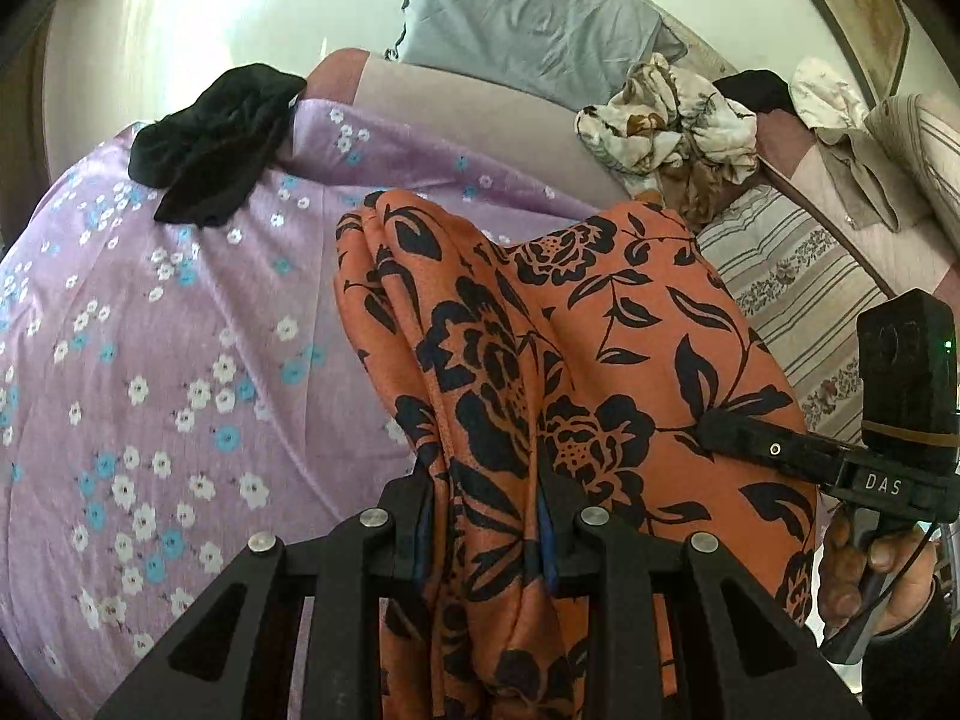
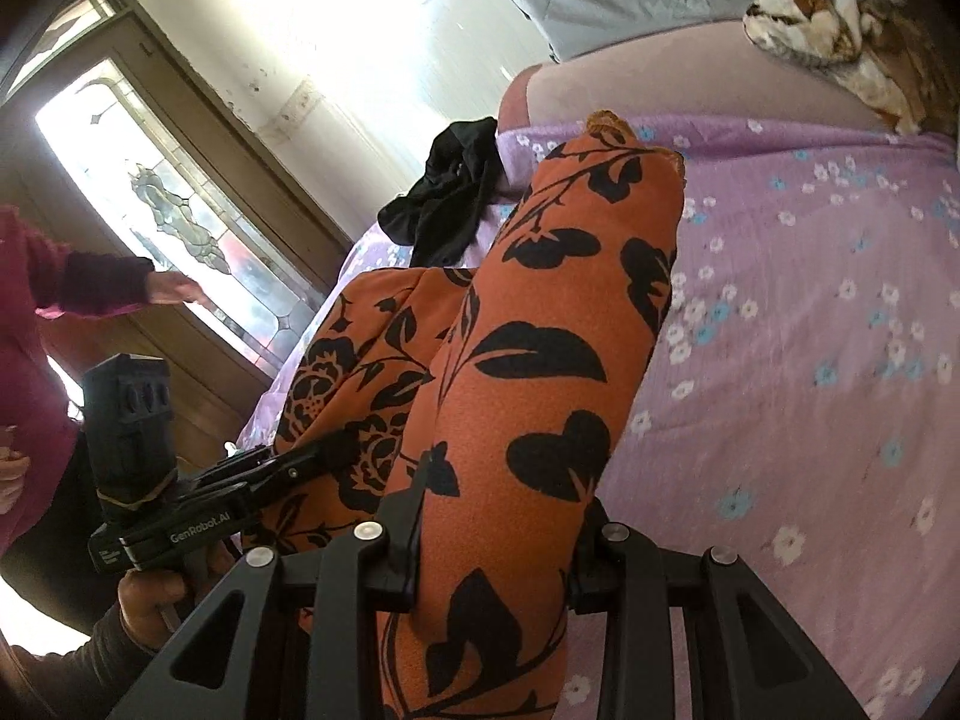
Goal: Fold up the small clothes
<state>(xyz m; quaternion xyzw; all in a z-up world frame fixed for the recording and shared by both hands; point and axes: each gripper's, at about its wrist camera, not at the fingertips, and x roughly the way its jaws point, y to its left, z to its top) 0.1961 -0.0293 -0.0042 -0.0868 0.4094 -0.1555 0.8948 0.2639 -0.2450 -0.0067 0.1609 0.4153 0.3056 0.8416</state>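
The orange floral garment (image 1: pixel 540 360) is pinched in both sets of jaws, the left gripper (image 1: pixel 486 516) and right gripper (image 2: pixel 492 546) each narrowly closed on gathered cloth. It is held up off the bed (image 2: pixel 810 360), spread between them, probably so that it hangs straight before being laid on the lilac sheet for folding.

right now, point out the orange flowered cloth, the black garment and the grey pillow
orange flowered cloth (image 1: pixel 600 324), left wrist view, middle of the raised fabric
black garment (image 1: pixel 216 138), left wrist view, centre of the bundle
grey pillow (image 1: pixel 528 18), left wrist view, its face
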